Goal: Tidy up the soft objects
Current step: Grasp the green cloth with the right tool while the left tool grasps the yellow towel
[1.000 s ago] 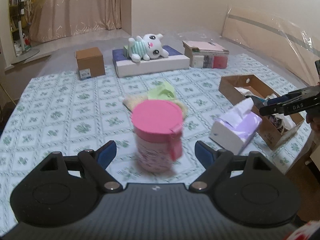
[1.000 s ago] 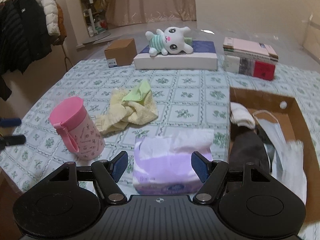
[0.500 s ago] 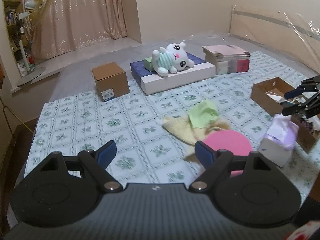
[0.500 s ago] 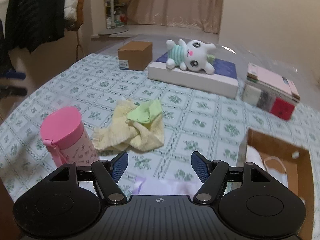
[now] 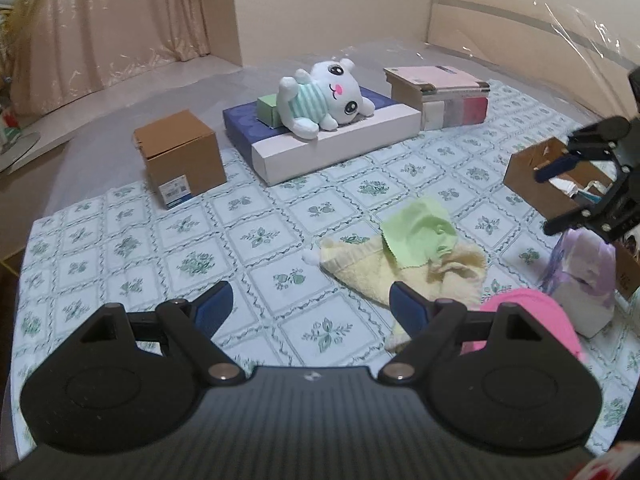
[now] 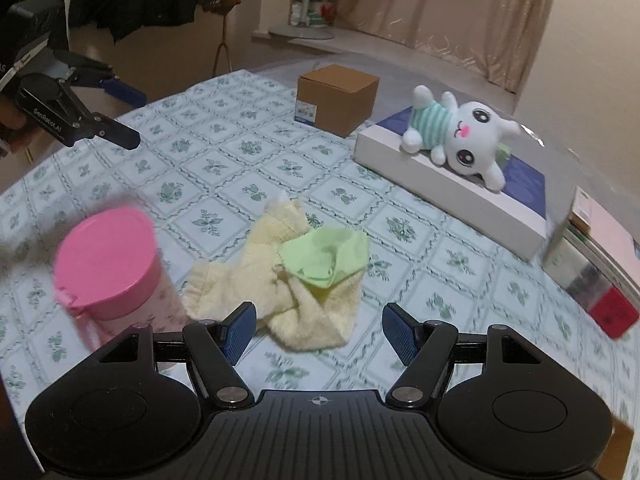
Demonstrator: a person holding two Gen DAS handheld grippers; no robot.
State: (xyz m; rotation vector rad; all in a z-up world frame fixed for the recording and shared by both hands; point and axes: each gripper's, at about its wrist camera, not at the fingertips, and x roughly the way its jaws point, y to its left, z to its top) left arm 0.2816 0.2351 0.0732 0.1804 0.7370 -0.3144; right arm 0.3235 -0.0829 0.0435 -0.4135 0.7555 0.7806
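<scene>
Left gripper (image 5: 310,306): jaws wide, nothing between them, hovering over bare patterned tablecloth (image 5: 160,240). Right gripper (image 6: 318,330): jaws also apart and empty, with the near edge of the yellow towel (image 6: 304,312) showing in the gap; contact cannot be told. Green cloth (image 6: 326,258) lies on top of the towel, mid-table. Pink lidded cup (image 6: 112,272) stands just left of the towel. White plush bunny (image 6: 460,140) lies on the flat white-and-blue box (image 6: 452,188) at the far side, brown cardboard cube (image 6: 338,98) beside it. In the left view, the tissue pack (image 5: 580,276) sits against the open cardboard tray (image 5: 536,188) at right.
</scene>
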